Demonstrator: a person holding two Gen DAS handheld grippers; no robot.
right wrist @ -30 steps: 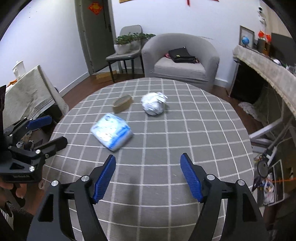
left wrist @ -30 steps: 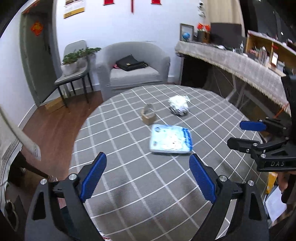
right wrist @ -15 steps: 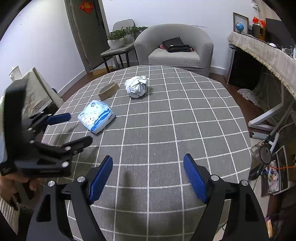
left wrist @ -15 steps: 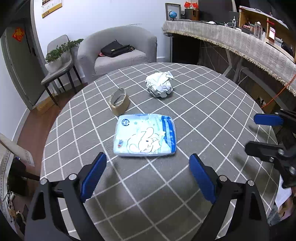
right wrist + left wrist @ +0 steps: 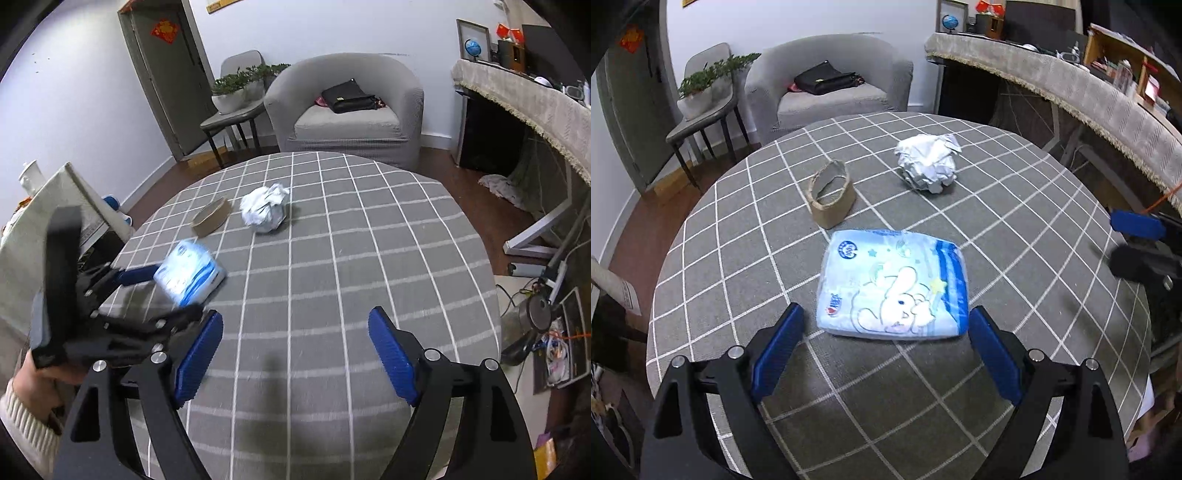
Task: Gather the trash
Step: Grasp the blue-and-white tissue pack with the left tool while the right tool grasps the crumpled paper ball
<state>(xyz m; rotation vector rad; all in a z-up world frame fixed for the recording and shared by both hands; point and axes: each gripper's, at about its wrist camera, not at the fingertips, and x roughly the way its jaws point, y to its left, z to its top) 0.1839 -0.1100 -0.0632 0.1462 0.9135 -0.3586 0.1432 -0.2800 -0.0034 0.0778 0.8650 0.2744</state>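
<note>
Blue tissue pack: flat on the checked table, long axis crosswise, just ahead of my left gripper, fingers apart and empty, far nearer than my right gripper, also agape, its jaws lately widening.

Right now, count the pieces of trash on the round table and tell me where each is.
3. The blue tissue pack lies nearest, just ahead of the left tool. The cardboard ring sits beyond it to the left, and the crumpled paper ball beyond to the right. None looks hidden.
</note>
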